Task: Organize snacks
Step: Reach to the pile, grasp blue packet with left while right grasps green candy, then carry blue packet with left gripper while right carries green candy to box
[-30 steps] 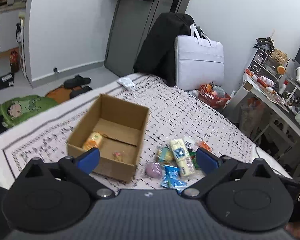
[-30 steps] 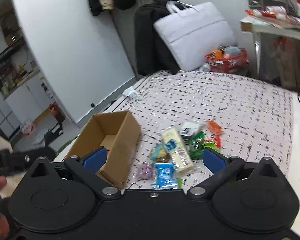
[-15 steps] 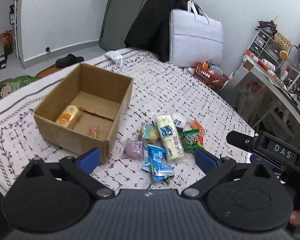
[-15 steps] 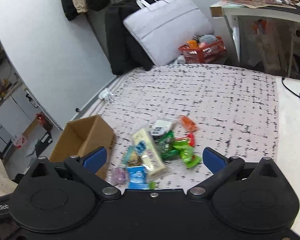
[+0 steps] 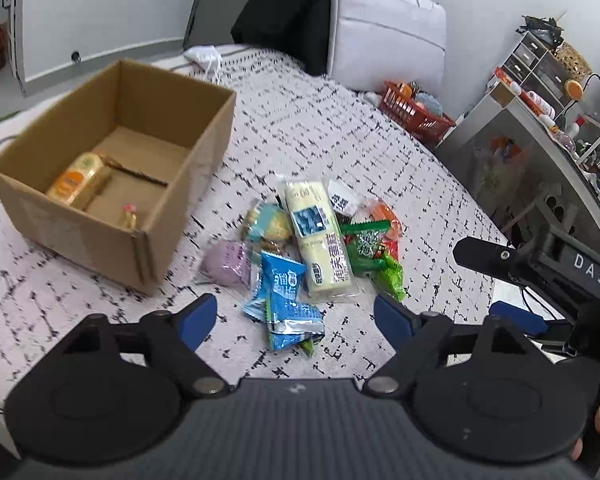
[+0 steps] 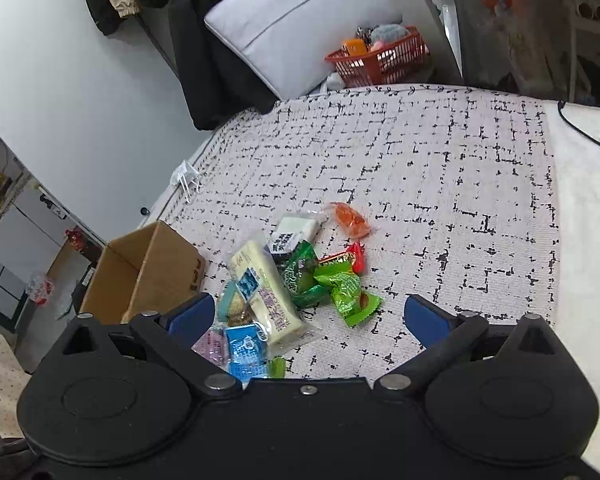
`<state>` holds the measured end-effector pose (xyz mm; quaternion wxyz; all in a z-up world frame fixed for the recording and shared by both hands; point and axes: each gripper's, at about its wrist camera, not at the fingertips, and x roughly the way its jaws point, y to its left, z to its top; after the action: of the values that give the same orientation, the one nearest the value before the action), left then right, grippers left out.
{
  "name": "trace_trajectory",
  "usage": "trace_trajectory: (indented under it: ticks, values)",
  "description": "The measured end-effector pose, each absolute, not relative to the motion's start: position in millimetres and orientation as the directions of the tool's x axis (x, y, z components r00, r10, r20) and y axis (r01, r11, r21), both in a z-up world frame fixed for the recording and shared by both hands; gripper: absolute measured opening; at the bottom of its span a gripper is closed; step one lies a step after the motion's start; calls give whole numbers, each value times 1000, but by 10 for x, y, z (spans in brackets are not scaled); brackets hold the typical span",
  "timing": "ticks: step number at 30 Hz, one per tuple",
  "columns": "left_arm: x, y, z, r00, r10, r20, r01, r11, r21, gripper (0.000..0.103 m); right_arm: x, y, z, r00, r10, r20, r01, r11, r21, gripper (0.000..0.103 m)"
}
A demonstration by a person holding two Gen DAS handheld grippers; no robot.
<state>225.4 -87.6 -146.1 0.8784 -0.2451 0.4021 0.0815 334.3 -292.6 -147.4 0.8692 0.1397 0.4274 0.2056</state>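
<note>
In the right wrist view the gripper body hides the lower part of the blue packet (image 6: 246,350) and most of the purple packet (image 6: 212,345). The box (image 6: 140,276) shows only one corner there; its inside cannot be seen. In the left wrist view the yellow bar (image 5: 319,236) covers part of the teal packet (image 5: 266,224) and of the white packet (image 5: 343,200). The small item (image 5: 127,216) in the box is too small to tell. The right gripper (image 5: 536,272) is cut by the picture's edge, so its jaws cannot be read there.
</note>
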Motion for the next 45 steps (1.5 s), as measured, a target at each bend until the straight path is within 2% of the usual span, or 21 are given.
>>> trace_trajectory:
  ticks: [7,13,17,22,30,33,39,41,42,45]
  values:
    - [2448,-877,-1791,611,-108,-784,-384,826,-412,66,3469,-2869,-1585,522,470,-712,-242,882,405,85]
    - [2577,-870,-2041,570,-125,-812,-427,800,-423,59,3584,-2780,-1735,492,454,-743,-259,891,373,80]
    - [2634,-843,-2198,562,-175,-808,-448,757,-476,40,3682,-2716,-1828,489,427,-761,-254,904,344,75]
    - [2674,-832,-2228,578,-205,-789,-452,725,-519,30,3792,-2661,-1929,480,411,-775,-239,911,335,67]
    - [2716,-820,-2167,584,-230,-778,-440,716,-542,26,3917,-2554,-2068,469,368,-803,-210,929,303,51]
    - [2715,-796,-2145,590,-234,-773,-434,715,-548,26,3937,-2552,-2078,477,353,-805,-196,936,294,50]
    - [2648,-752,-2078,605,-232,-761,-419,721,-552,26,3929,-2550,-2177,458,322,-828,-185,946,265,39]
    - [2615,-744,-2056,613,-225,-757,-415,724,-551,26,3912,-2521,-2195,460,319,-829,-199,947,254,33]
    - [2594,-741,-2040,619,-218,-755,-412,728,-548,26,3904,-2524,-2197,456,335,-825,-204,941,269,21]
    - [2516,-726,-1972,633,-210,-745,-408,728,-551,26,3869,-2532,-2154,454,335,-825,-203,941,271,19]
